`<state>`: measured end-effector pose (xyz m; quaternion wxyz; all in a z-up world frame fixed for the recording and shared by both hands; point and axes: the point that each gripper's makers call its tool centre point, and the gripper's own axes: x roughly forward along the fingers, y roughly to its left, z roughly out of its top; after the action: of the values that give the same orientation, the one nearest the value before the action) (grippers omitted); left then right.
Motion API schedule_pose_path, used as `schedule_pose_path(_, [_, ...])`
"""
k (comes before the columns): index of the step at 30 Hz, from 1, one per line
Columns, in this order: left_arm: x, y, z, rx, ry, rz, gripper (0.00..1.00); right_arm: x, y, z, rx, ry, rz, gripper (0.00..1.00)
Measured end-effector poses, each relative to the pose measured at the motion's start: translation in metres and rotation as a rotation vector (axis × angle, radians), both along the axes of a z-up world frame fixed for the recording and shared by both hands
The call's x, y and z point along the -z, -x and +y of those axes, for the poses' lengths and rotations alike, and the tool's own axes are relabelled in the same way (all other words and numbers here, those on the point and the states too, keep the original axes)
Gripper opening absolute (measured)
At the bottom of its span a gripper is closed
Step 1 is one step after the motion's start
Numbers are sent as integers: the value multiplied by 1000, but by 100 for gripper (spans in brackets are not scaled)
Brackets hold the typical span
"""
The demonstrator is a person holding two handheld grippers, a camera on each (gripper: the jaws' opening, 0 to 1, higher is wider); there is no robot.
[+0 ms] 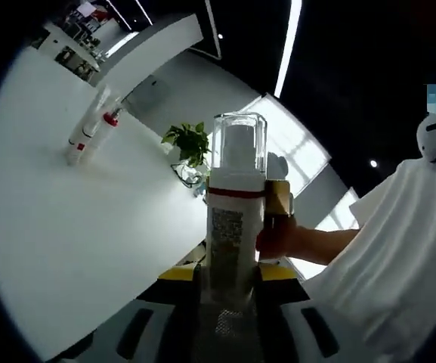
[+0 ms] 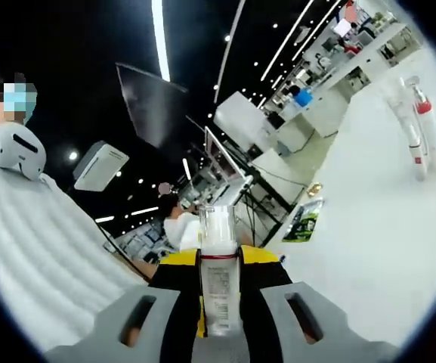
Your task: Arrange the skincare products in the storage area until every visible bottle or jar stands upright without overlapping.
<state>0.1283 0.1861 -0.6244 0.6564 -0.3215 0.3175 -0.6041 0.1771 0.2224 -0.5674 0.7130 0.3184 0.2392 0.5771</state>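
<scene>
A white skincare bottle (image 1: pixel 233 227) with a clear cap, a red band and a printed label is held up off the white table (image 1: pixel 66 227). My left gripper (image 1: pixel 229 287) is shut on its lower body. In the right gripper view the same kind of bottle (image 2: pixel 219 280) stands between the jaws of my right gripper (image 2: pixel 219 306), which is shut on it. The right gripper's yellow body (image 1: pixel 278 198) and a hand (image 1: pixel 278 238) show just behind the bottle. Two more slim white bottles (image 1: pixel 89 134), one with a red collar, stand side by side far off on the table (image 2: pixel 418 128).
A potted green plant (image 1: pixel 187 144) stands at the table's far edge. A person in a white garment (image 1: pixel 399 249) is close on one side (image 2: pixel 36 249). A small printed card (image 2: pixel 304 219) lies near the table edge. Desks and shelves stand beyond.
</scene>
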Motion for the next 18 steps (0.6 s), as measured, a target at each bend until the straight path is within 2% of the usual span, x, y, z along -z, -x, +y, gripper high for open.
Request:
schedule_pose_path(1, [-2, 1, 0, 10, 11, -4, 25, 0, 1, 1, -5, -8, 12, 16])
schedule_pose_path(3, [-7, 10, -1, 49, 36, 50, 24, -1, 4, 3, -22, -42, 46, 16])
schedule_pose_path(6, [-4, 10, -1, 45, 13, 14, 23, 1, 6, 6, -23, -57, 67, 17])
schedule_pose_path(8, [4, 2, 2, 3, -41, -12, 23, 4, 2, 7, -1, -48, 70, 17])
schedule_pose_path(10, [5, -1, 3, -10, -45, 3, 22, 8, -4, 5, 27, -39, 98, 17])
schedule_pose_path(12, [9, -4, 4, -26, -65, -6, 22, 11, -7, 6, 36, -17, 99, 17])
schedule_pose_path(13, [16, -11, 7, -61, -113, -24, 22, 14, -10, 6, 53, 12, 80, 17])
schedule_pose_path(17, [28, -18, 11, -100, -176, -13, 22, 24, -17, 6, 78, 79, 72, 17])
schedule_pose_path(18, [32, -19, 11, -111, -191, 11, 22, 29, -20, 7, 89, 107, 86, 17])
